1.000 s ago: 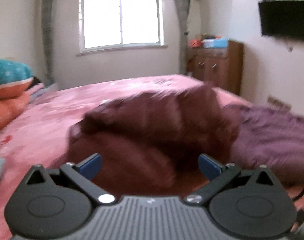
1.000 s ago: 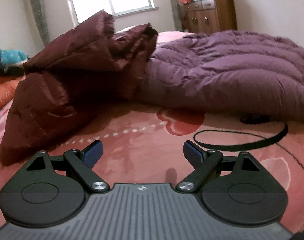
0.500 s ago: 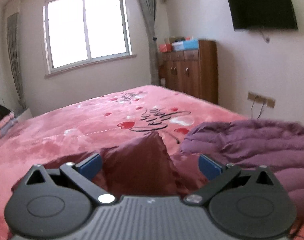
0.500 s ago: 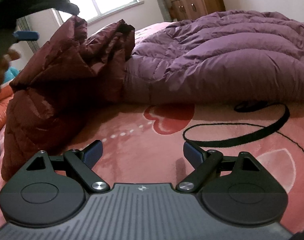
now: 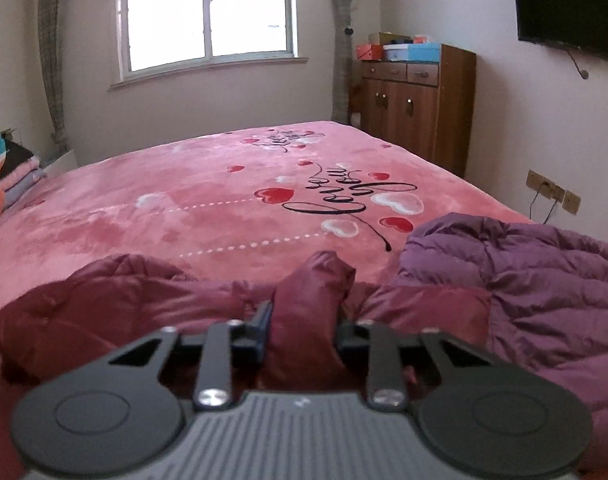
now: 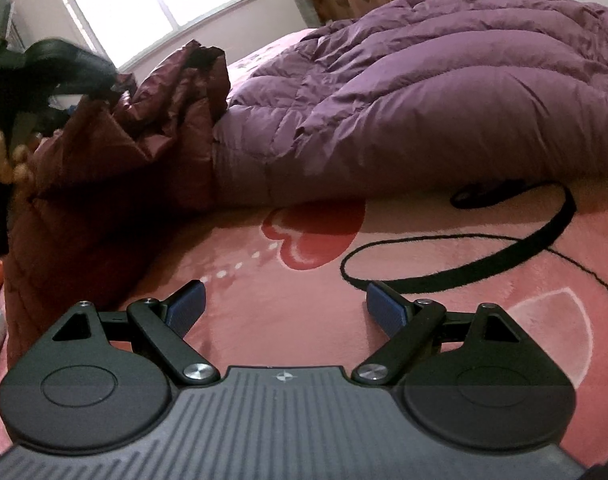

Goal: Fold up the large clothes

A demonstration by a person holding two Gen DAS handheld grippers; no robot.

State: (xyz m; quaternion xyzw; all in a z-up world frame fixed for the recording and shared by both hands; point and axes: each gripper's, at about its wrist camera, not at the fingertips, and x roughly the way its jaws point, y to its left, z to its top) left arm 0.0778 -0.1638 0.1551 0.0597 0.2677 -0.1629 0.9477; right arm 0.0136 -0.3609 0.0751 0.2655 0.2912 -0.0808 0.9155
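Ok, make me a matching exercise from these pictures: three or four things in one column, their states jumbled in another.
Things:
1. dark red puffer jacket
2. purple quilted down coat
3. right gripper
4. pink heart-print blanket

States:
A. open over bare blanket
B. a fold pinched by the left gripper
C. covers the bed
D. lies spread, ungripped

Pairs: 1-B, 2-D, 3-A, 4-C

The left gripper [image 5: 302, 330], wide open a moment ago, has just closed its jaws on a raised fold of the maroon jacket [image 5: 310, 280], after swinging across the pink bed [image 5: 144, 216] to it.
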